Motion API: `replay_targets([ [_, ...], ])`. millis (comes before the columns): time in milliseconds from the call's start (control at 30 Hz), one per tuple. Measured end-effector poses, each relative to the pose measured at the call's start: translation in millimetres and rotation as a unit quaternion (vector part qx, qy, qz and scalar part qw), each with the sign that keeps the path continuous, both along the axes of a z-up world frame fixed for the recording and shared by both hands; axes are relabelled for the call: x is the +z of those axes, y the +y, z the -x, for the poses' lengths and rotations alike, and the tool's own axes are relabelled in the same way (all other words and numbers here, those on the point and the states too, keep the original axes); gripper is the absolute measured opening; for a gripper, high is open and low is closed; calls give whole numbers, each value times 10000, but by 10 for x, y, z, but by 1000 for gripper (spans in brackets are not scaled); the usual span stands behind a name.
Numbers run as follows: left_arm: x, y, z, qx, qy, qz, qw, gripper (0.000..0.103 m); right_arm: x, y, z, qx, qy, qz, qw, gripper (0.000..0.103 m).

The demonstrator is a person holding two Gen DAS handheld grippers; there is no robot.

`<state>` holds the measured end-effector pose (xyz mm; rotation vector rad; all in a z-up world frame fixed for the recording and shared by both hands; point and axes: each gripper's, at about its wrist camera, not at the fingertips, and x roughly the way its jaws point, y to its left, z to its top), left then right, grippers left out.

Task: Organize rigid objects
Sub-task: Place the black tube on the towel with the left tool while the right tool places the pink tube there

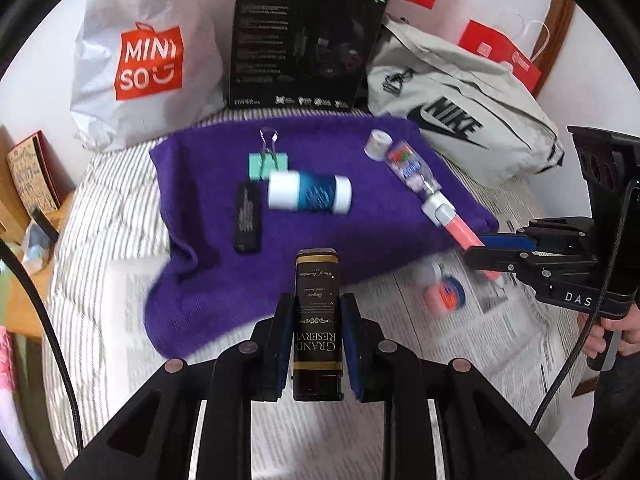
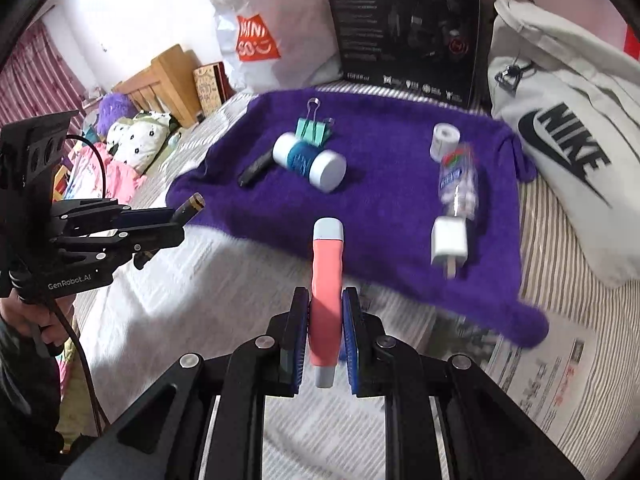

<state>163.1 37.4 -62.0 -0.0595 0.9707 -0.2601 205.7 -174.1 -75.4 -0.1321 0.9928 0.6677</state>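
Note:
My left gripper [image 1: 318, 312] is shut on a black and gold "Grand Reserve" box [image 1: 317, 320], held above the near edge of the purple towel [image 1: 360, 248]. My right gripper [image 2: 326, 312] is shut on a pink and white tube [image 2: 327, 296], held above the towel's near edge [image 2: 400, 220]. On the towel lie a blue and white bottle [image 1: 309, 192] [image 2: 310, 162], a teal binder clip [image 1: 267, 164] [image 2: 315, 128], a flat black item [image 1: 248, 216], a clear candy bottle [image 1: 408, 166] [image 2: 458, 176], a white roll [image 1: 377, 143] [image 2: 445, 140] and a white charger plug [image 2: 449, 246].
The towel lies on newspaper [image 1: 500, 340] over a striped bed. A small orange and blue jar [image 1: 444, 294] lies on the paper. Behind stand a Miniso bag [image 1: 148, 60], a black box [image 1: 308, 36] and a grey Nike bag [image 1: 460, 120]. A wooden headboard [image 2: 168, 80] is at left.

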Motion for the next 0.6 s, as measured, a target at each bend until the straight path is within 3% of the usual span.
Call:
replay_targets([
  [267, 41, 33, -370, 29, -44, -14, 10000, 22, 29, 105, -476, -236, -66, 91, 9997, 17],
  [600, -147, 81, -732, 89, 165, -28, 9998, 22, -152, 265, -955, -482, -38, 477, 9977, 17],
])
